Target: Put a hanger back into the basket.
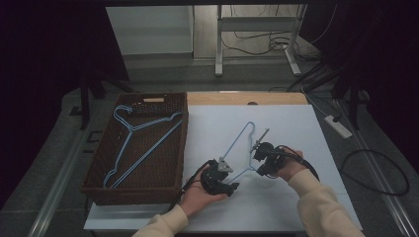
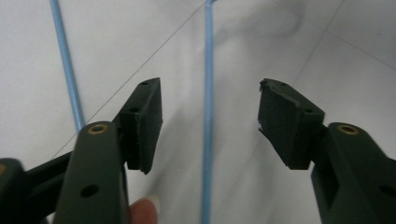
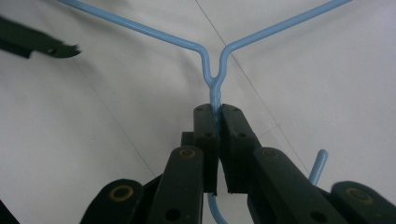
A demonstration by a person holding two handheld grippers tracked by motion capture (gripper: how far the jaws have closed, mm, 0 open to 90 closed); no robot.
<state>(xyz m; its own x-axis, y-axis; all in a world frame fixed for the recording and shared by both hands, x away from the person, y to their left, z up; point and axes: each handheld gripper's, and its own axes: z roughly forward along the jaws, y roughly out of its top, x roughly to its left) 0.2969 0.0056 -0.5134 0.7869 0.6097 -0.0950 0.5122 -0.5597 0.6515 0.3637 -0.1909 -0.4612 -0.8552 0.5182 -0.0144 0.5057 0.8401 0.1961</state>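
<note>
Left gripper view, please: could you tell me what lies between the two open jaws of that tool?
One thin bar of the blue hanger runs up between the jaws of the left tool, touching neither, over the white table; the left gripper view shows it.

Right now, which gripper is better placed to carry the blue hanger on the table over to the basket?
Likely right: the right gripper is shut on the hanger at its neck, while the left gripper is open, its jaws only straddling one wire.

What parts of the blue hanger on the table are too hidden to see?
- Neck of the hanger: in the right gripper view, the shut right gripper covers the stretch it clamps.
- Hook: the same view's bottom edge cuts it off.
- Hanger's bar: in the left gripper view, it runs between the open left gripper; the frame cuts off both ends.
</note>
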